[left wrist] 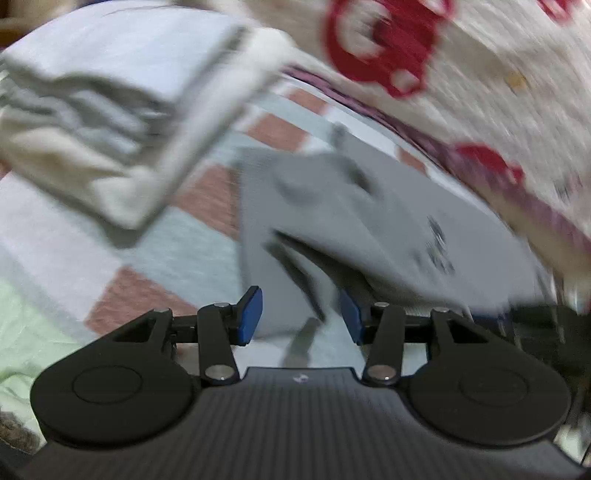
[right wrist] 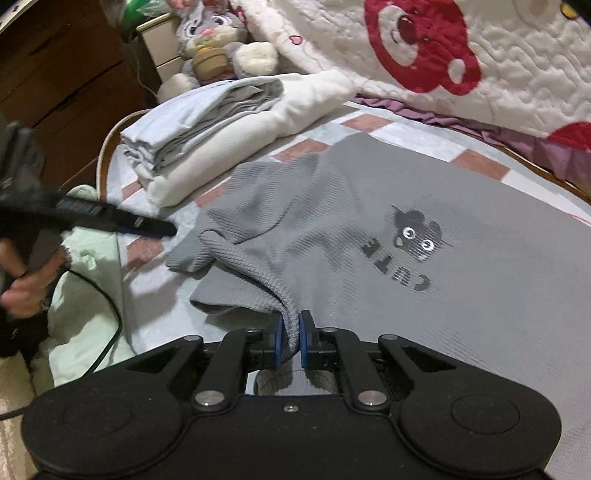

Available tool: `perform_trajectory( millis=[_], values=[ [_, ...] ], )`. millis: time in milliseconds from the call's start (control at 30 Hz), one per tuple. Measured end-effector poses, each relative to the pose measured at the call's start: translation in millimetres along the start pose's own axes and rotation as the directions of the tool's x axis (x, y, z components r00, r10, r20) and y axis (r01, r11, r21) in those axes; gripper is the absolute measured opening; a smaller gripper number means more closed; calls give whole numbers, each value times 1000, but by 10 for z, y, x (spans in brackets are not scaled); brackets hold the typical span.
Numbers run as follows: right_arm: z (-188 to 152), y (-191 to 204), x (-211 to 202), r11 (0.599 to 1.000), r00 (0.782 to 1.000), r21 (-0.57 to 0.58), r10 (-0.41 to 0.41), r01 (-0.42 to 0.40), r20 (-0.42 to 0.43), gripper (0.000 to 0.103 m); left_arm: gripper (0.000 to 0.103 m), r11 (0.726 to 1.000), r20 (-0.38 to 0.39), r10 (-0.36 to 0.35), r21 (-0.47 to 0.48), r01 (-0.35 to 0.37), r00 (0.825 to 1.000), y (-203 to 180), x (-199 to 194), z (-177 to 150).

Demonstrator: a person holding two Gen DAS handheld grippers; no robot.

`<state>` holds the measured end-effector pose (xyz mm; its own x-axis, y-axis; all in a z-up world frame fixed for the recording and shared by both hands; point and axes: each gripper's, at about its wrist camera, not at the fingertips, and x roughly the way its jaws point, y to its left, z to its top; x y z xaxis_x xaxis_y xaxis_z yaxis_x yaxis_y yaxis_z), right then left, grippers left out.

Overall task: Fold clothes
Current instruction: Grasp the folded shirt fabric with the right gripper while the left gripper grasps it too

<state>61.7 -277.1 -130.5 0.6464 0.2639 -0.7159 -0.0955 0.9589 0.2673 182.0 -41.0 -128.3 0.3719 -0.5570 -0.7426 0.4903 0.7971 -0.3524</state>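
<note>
A grey waffle-knit shirt [right wrist: 480, 314] with a dark cartoon print and the word CUTE lies spread on the bed. My right gripper [right wrist: 291, 339] is shut on a raised fold of it, at the near edge by the sleeve. The blue pads [right wrist: 279, 341] pinch the cloth between them. In the blurred left wrist view, the grey shirt [left wrist: 332, 206] lies just ahead of my left gripper [left wrist: 301, 317]. Its blue pads stand apart and press on nothing. From the right wrist, the left gripper [right wrist: 162, 229] hovers beside the sleeve end, held by a person's hand [right wrist: 22, 280].
A stack of folded clothes [right wrist: 207, 147] sits on the checked sheet [right wrist: 369, 125] beyond the shirt, also at upper left [left wrist: 92, 129]. A quilt with red bears [right wrist: 480, 55] runs along the far side. A plush rabbit [right wrist: 210, 33], wooden drawers [right wrist: 55, 74] and a black cable [right wrist: 107, 295] are at the left.
</note>
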Motion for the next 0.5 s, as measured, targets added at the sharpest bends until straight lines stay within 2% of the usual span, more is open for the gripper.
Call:
perform_trajectory(
  millis=[100,233,300,367,400,433,500],
  values=[
    [31,-71,35,1000,1000,25,4,-4,2,10,50,979,-12,58,198,-55,998,-304,97,-51],
    [39,-99,11,1000,1000,19,18,-18,13,10,52,957,-18,134,262,-125,991,-390,303,-70],
    [42,-95,-8,999,999,10,36,-36,22,10,49,934,10,207,295,-201,978,-406,422,-69],
    [43,-85,-30,998,997,0,66,-66,29,10,27,914,53,245,321,-249,968,-410,484,-45],
    [43,-76,-42,996,996,-6,86,-85,32,10,5,903,78,268,326,-279,960,-414,473,-11],
    [45,-51,-59,993,993,-14,116,-115,32,10,4,892,103,291,329,-309,951,-418,459,25],
    [49,2,-91,984,984,-33,174,-173,31,10,4,876,205,349,275,-396,914,-395,273,120]
  ],
)
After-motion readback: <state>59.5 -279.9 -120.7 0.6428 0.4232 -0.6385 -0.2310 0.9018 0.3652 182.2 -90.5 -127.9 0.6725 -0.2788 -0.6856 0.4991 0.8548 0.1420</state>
